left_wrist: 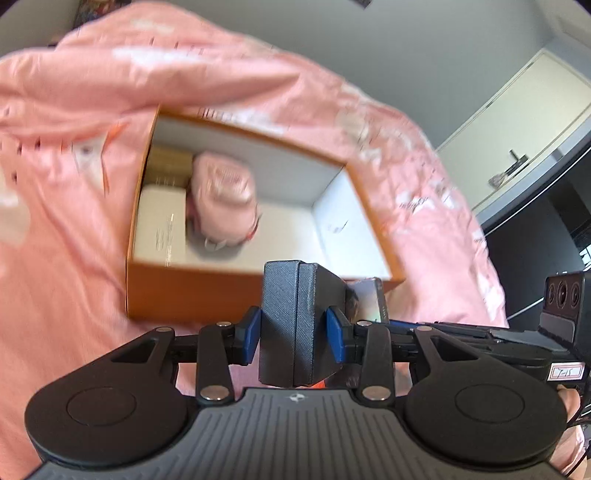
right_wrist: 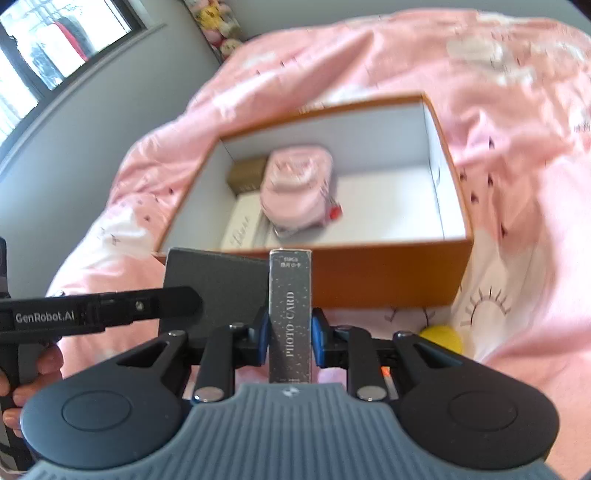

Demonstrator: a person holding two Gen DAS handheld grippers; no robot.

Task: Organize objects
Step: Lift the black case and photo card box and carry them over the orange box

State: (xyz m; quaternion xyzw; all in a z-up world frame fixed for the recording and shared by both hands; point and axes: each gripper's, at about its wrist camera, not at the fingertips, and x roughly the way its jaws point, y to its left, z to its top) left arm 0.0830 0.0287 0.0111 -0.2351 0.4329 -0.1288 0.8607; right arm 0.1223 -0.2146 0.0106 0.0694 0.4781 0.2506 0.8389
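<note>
An open orange box (left_wrist: 192, 291) (right_wrist: 388, 277) with a white inside lies on the pink bed cover. In it are a pink pouch (left_wrist: 221, 195) (right_wrist: 295, 188), a white box (left_wrist: 159, 225) (right_wrist: 240, 225) and a gold box (left_wrist: 170, 162) (right_wrist: 247, 173). My left gripper (left_wrist: 295, 332) is shut on a dark grey box (left_wrist: 291, 321), held just in front of the orange box's near wall; the grey box also shows in the right wrist view (right_wrist: 214, 291). My right gripper (right_wrist: 290, 339) is shut on a slim grey "PHOTO CARD" box (right_wrist: 290, 314), also in front of the near wall.
The pink bed cover (left_wrist: 55, 295) (right_wrist: 517, 166) lies all around the box. A yellow round thing (right_wrist: 443, 338) lies on it to the right of my right gripper. A white cabinet (left_wrist: 517, 122) stands at the right; a window (right_wrist: 44, 48) and plush toys (right_wrist: 218, 26) are beyond the bed.
</note>
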